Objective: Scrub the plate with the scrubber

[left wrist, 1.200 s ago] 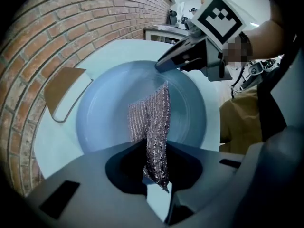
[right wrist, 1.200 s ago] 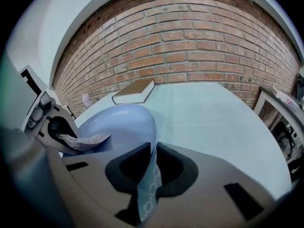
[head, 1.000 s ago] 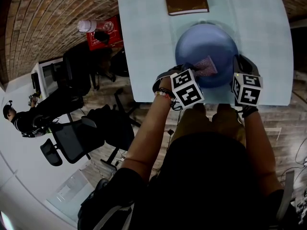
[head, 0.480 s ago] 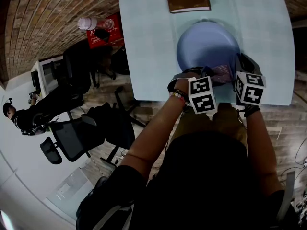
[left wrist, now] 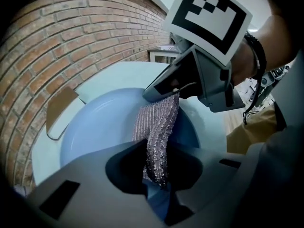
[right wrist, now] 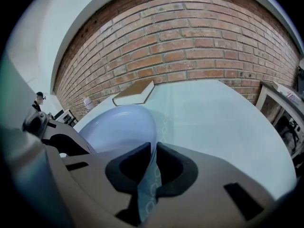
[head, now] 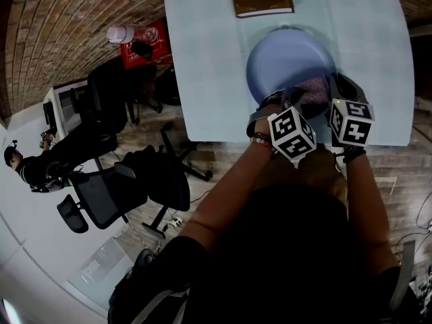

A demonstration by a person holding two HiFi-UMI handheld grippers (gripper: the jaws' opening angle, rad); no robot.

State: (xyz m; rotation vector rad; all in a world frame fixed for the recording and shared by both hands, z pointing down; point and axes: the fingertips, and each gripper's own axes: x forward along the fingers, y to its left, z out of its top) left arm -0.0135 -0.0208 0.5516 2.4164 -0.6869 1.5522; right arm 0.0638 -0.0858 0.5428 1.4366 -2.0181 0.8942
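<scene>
Left tool (left wrist: 155, 175) farther right (on scrubber (left wrist: 159, 122))

We log: red brick wall (head: 67, 19) behind pale blue-green table (head: 202, 66). Wood-plank floor (head: 398, 174) past table's near edge. Black office chairs (head: 108, 194) on floor, left of table. White-framed dark screen (head: 67, 106) near wall. Red box (head: 145, 49) by brick. Seated person (head: 30, 167) far left. Light even, soft.
</scene>
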